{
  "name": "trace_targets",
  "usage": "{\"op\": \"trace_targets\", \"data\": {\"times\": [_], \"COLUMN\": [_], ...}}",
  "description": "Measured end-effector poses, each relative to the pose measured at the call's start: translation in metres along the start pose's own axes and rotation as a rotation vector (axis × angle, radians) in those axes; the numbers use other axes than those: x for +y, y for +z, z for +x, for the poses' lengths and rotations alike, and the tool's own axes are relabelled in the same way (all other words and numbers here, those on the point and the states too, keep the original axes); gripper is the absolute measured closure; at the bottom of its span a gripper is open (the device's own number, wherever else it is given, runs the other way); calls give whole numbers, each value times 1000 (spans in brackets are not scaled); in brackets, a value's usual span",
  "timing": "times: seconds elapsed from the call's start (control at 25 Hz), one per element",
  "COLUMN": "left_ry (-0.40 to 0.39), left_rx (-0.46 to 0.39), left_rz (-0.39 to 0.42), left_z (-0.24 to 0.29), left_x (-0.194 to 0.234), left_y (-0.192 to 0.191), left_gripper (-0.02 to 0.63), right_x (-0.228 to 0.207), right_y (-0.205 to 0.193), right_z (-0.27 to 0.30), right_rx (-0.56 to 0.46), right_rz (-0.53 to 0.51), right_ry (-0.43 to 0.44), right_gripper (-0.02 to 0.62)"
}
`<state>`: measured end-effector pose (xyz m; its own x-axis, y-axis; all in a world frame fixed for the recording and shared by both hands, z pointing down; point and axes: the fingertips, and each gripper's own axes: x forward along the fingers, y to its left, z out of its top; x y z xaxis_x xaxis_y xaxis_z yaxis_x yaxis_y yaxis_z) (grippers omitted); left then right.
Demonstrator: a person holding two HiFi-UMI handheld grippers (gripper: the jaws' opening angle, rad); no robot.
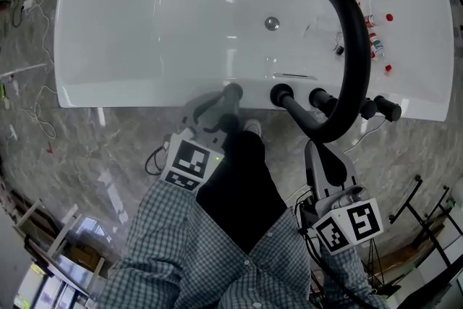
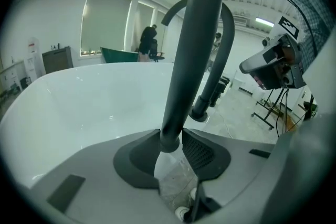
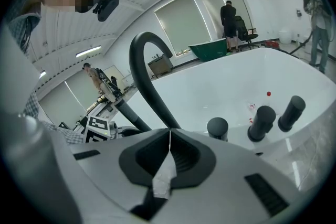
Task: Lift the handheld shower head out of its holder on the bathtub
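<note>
While left gripper [image 2: 172, 157] stands parted, shower head [image 2: 189, 60] upright between jaws

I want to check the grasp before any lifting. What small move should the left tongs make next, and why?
Probably close the left tongs on the handheld shower head. Its dark handle already stands between the open jaws, but the pads do not seem to press on it, and it has not yet been lifted from the bathtub rim.
</note>
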<state>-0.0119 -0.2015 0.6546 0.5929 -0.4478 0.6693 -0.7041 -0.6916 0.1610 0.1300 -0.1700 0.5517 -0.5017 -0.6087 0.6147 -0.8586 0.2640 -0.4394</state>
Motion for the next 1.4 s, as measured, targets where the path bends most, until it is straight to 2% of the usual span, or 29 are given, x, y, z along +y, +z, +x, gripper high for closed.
{"op": "trace_targets", "data": {"times": [0.84, 1.16, 1.4], "left_ry": [15, 36, 46], "left_rx": [-27, -57, -48], "left_rz": [71, 94, 97], "left_z": [32, 32, 33], "left_x": [2, 3, 4], "left_y": [7, 8, 7], "left_gripper": [488, 486, 480], "right_x": [-12, -13, -9], "right_y": [-21, -27, -28], "right_z": [5, 5, 6], "right_rx": [29, 29, 26], "right_rz": [39, 55, 50], "right_ry": [-14, -18, -12], "right_gripper": [577, 577, 577]}}
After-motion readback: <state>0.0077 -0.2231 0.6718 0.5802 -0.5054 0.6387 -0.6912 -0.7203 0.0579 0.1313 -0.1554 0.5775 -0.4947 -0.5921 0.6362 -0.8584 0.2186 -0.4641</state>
